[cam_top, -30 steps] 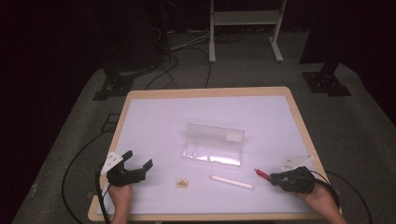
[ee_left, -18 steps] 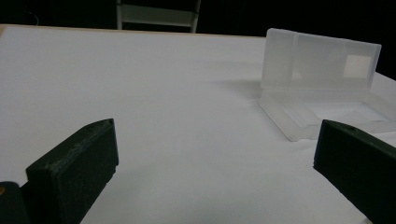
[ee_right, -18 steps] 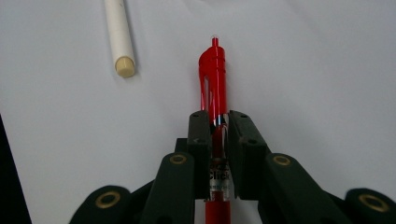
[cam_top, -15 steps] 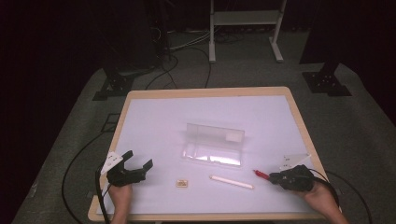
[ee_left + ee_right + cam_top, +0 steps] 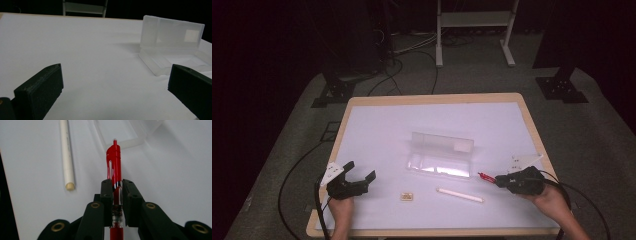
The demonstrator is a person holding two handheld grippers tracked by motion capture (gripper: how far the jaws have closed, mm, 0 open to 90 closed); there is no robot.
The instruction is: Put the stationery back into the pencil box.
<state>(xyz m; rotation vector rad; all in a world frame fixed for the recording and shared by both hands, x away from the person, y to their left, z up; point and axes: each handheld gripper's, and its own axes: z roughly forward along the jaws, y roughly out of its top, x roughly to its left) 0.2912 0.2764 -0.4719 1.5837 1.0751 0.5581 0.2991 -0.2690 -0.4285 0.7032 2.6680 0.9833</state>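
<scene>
White-topped table (image 5: 377, 130) with pale wooden rim, standing on grey carpet. Lying on top: open clear plastic case (image 5: 441, 156), white stick (image 5: 460, 194), small tan block (image 5: 407, 196).

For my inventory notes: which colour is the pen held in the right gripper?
Red; the pen shows best in the right gripper view.

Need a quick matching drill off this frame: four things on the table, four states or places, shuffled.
Things:
1. red pen
2. white stick
3. clear case
4. left gripper

States:
A. open, lid raised
B. jaws apart, nothing between them
C. clamped in the right gripper
D. lying flat on the table, in front of the case

Pairs: 1-C, 2-D, 3-A, 4-B
</scene>
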